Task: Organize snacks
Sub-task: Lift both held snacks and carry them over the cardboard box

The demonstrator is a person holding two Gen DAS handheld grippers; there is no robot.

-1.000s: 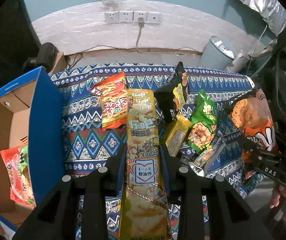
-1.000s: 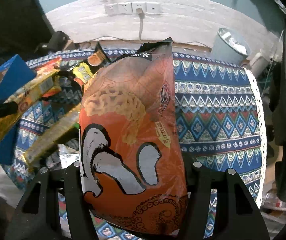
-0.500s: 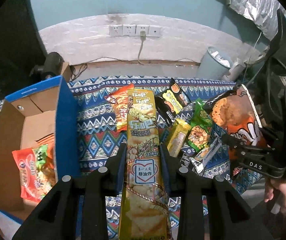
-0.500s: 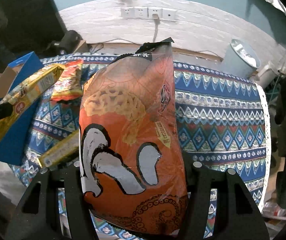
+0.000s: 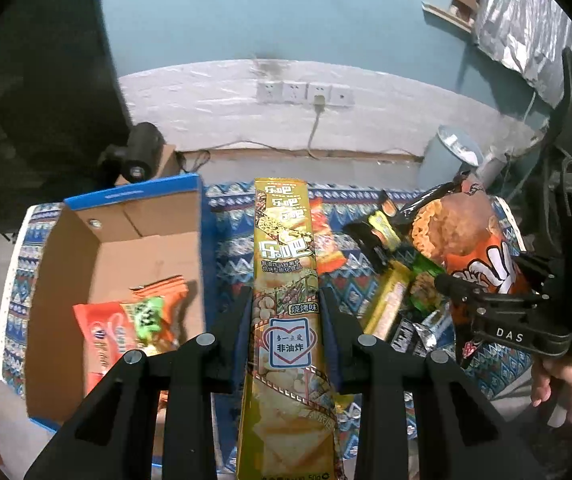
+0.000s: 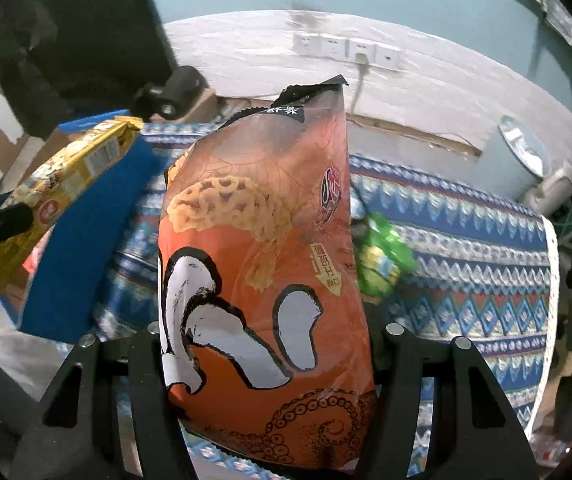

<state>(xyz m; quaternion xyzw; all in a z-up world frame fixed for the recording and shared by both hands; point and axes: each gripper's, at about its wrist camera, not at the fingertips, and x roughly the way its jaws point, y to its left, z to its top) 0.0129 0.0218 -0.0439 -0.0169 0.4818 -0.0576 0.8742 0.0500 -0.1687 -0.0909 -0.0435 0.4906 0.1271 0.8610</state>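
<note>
**Inspector:** Start at the left. What is there?

**Assistant:** A cardboard box (image 5: 125,248) with blue outer walls, open at the top, standing on the patterned tablecloth (image 5: 229,256). Inside lie an orange-red snack packet (image 5: 105,336) and a green-labelled packet (image 5: 147,312) on top of it.

**Inspector:** The left gripper?

**Assistant:** The left gripper (image 5: 286,312) has its jaws clamped on a long yellow snack pack (image 5: 286,280), held lengthwise, raised above the cloth just beside the box's right wall.

**Inspector:** Middle of the table?

**Assistant:** A loose pile of snacks: a red-orange packet (image 5: 326,240), a black-and-yellow packet (image 5: 378,232), a yellow bar (image 5: 390,300), a green packet (image 5: 422,288) and some foil-wrapped pieces (image 5: 422,332). They overlap; exact contacts cannot be told.

**Inspector:** The right side?

**Assistant:** The right gripper (image 6: 265,340) has its jaws pressed against both sides of a large orange chip bag (image 6: 261,260), held upright, clear of the cloth. A hand (image 5: 566,392) grasps that gripper's handle. A grey bin (image 5: 450,160) stands beyond the table.
</note>
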